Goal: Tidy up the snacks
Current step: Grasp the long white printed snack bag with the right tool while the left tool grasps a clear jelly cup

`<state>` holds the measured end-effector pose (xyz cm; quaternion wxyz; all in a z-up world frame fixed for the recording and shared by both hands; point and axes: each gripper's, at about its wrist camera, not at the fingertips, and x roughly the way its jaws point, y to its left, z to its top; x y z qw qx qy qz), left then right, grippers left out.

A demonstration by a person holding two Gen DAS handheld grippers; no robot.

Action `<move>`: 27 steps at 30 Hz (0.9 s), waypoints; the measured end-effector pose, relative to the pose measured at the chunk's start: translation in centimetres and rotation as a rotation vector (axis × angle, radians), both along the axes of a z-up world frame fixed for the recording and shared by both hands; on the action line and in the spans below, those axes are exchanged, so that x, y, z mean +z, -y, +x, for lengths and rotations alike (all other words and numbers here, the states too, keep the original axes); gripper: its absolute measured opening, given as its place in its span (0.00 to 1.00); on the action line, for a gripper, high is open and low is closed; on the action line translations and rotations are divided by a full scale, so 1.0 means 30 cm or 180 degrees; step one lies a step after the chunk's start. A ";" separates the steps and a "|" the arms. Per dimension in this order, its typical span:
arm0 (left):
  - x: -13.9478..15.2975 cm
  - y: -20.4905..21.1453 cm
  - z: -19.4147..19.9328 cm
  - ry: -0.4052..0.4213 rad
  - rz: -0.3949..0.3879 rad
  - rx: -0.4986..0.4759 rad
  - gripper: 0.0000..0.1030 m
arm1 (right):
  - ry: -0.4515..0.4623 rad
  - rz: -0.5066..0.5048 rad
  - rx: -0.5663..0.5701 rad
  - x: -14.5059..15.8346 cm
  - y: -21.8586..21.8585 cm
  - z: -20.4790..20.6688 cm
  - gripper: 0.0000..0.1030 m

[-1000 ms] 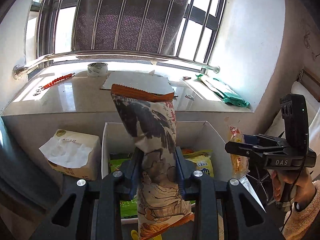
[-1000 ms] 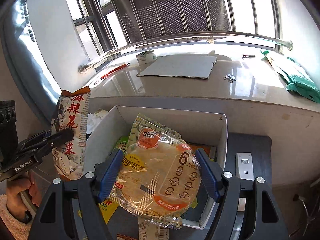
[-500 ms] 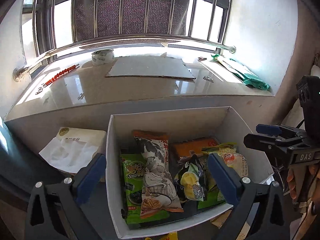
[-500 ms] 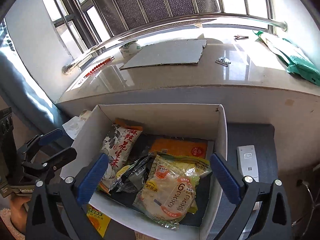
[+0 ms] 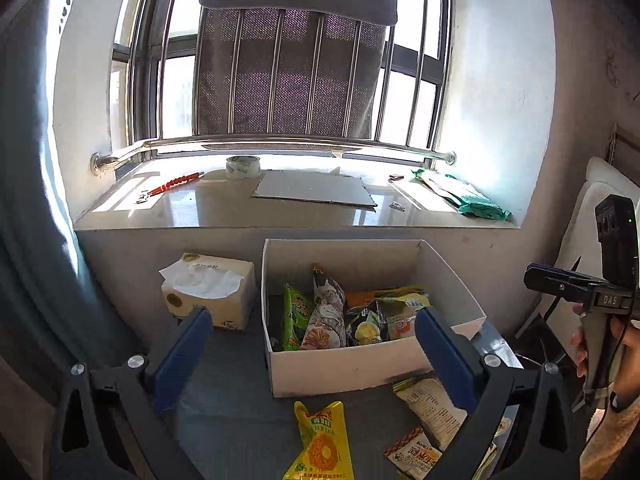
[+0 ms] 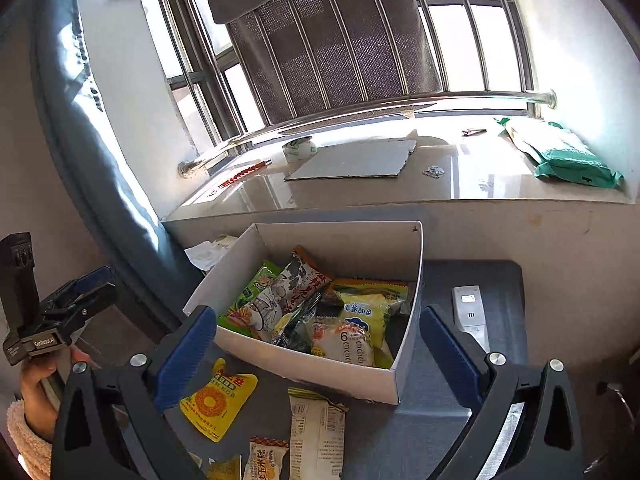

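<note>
1. holding both grippers short of the white box (image 5: 360,372); left gripper (image 5: 312,344) and right gripper (image 6: 316,344) jaws spread wide, nothing between them. last two numbers level, no jaw motion to report.
2. box back wall sits against the wall under the window ledge (image 5: 224,208); tissue pack (image 5: 208,292) just beside its left wall, white remote (image 6: 472,316) near its right wall.
3. inside the box: green bag (image 5: 294,316), the tall printed bag (image 5: 326,312) leaning on it, rice cracker pack (image 6: 344,340) and more packets, piled loosely.
4. outside, by the front wall on the grey top: yellow pouch (image 5: 320,444), long white packet (image 6: 316,432), small packets.
</note>
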<state>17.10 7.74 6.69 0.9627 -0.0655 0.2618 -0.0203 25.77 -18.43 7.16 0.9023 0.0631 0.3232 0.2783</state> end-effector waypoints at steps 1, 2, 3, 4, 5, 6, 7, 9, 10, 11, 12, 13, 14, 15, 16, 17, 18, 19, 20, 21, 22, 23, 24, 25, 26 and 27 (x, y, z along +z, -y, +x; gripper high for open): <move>-0.018 0.004 -0.061 0.0024 -0.0039 0.0015 1.00 | 0.0032 0.0025 -0.0021 -0.009 0.017 -0.053 1.00; -0.038 0.011 -0.115 0.0024 -0.0054 0.0019 1.00 | 0.0030 0.0046 -0.0011 -0.024 0.034 -0.102 1.00; -0.061 0.019 -0.171 0.0047 -0.0086 0.0036 1.00 | 0.0018 0.0057 0.0002 -0.041 0.051 -0.148 1.00; -0.087 0.024 -0.227 0.0073 -0.0158 0.0037 1.00 | 0.0003 0.0100 0.0014 -0.061 0.070 -0.198 1.00; -0.114 0.028 -0.277 0.0084 -0.0231 0.0026 1.00 | -0.0016 0.0137 0.0025 -0.086 0.089 -0.249 1.00; -0.143 0.033 -0.323 0.0081 -0.0308 0.0043 1.00 | -0.0026 0.0164 0.0010 -0.112 0.107 -0.296 1.00; -0.172 0.038 -0.366 0.0066 -0.0340 0.0063 1.00 | -0.0057 0.0197 -0.0045 -0.140 0.127 -0.344 1.00; -0.223 0.056 -0.439 0.0030 -0.0232 0.0174 1.00 | -0.0130 0.0253 -0.0123 -0.193 0.160 -0.428 1.00; -0.245 0.064 -0.470 -0.0016 -0.0180 0.0245 1.00 | -0.0179 0.0304 -0.0177 -0.220 0.181 -0.470 1.00; -0.265 0.067 -0.496 -0.0061 -0.0155 0.0265 1.00 | -0.0213 0.0347 -0.0255 -0.244 0.198 -0.506 1.00; -0.279 0.068 -0.519 -0.0070 -0.0176 0.0252 1.00 | -0.0235 0.0395 -0.0280 -0.264 0.210 -0.535 1.00; -0.292 0.069 -0.538 -0.0068 -0.0206 0.0229 1.00 | -0.0259 0.0402 -0.0271 -0.284 0.221 -0.564 1.00; -0.300 0.071 -0.552 -0.0071 -0.0212 0.0209 1.00 | -0.0290 0.0350 -0.0263 -0.298 0.221 -0.578 1.00; -0.305 0.075 -0.564 -0.0070 -0.0206 0.0210 1.00 | -0.0329 0.0257 -0.0254 -0.310 0.219 -0.587 1.00; -0.308 0.080 -0.574 -0.0061 -0.0187 0.0223 1.00 | -0.0339 0.0152 -0.0270 -0.324 0.213 -0.601 1.00; -0.310 0.084 -0.582 -0.0061 -0.0167 0.0227 1.00 | -0.0340 0.0083 -0.0274 -0.332 0.210 -0.605 1.00; -0.312 0.088 -0.588 -0.0061 -0.0156 0.0231 1.00 | -0.0343 0.0042 -0.0275 -0.338 0.209 -0.604 1.00; -0.312 0.090 -0.591 -0.0052 -0.0156 0.0224 1.00 | -0.0327 0.0014 -0.0281 -0.341 0.204 -0.606 1.00; -0.311 0.091 -0.593 -0.0051 -0.0163 0.0215 1.00 | -0.0313 -0.0005 -0.0263 -0.343 0.195 -0.598 1.00; -0.309 0.094 -0.595 -0.0054 -0.0182 0.0201 1.00 | -0.0314 -0.0041 -0.0256 -0.344 0.182 -0.589 1.00; -0.306 0.096 -0.597 -0.0057 -0.0204 0.0175 1.00 | -0.0304 -0.0084 -0.0233 -0.343 0.163 -0.577 1.00; -0.304 0.099 -0.599 -0.0052 -0.0216 0.0149 1.00 | -0.0283 -0.0114 -0.0180 -0.343 0.142 -0.563 1.00; -0.303 0.104 -0.601 -0.0054 -0.0215 0.0133 1.00 | -0.0245 -0.0143 -0.0150 -0.342 0.122 -0.547 1.00; -0.305 0.109 -0.600 -0.0072 -0.0201 0.0123 1.00 | -0.0220 -0.0182 -0.0129 -0.346 0.098 -0.525 1.00; -0.307 0.114 -0.601 -0.0088 -0.0182 0.0115 1.00 | -0.0233 -0.0276 -0.0089 -0.350 0.068 -0.498 1.00; -0.309 0.120 -0.605 -0.0094 -0.0166 0.0103 1.00 | -0.0233 -0.0380 -0.0028 -0.355 0.037 -0.470 1.00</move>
